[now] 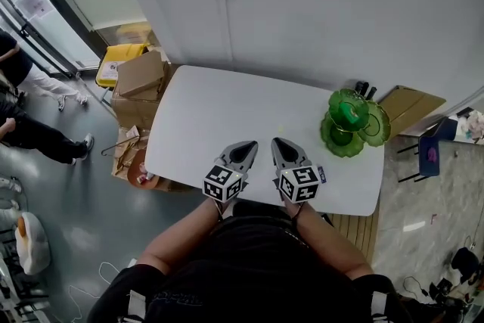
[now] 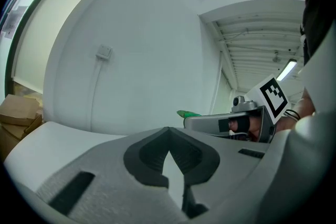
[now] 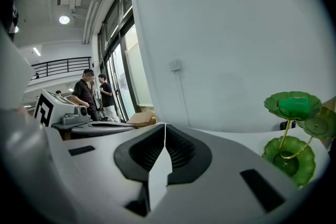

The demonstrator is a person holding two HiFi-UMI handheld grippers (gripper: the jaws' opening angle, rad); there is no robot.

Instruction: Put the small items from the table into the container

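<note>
The left gripper (image 1: 246,148) and the right gripper (image 1: 281,144) hang side by side over the near edge of the white rounded table (image 1: 212,113). Each has its jaws pressed together on nothing. The green glass tiered dish stand (image 1: 352,122) sits at the table's right end, well apart from both.

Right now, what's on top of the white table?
On the white table, a green tiered dish stands at the far right, small dark things half-hidden behind it. The left tool and right tool, over the near edge, hide the surface beneath.
</note>
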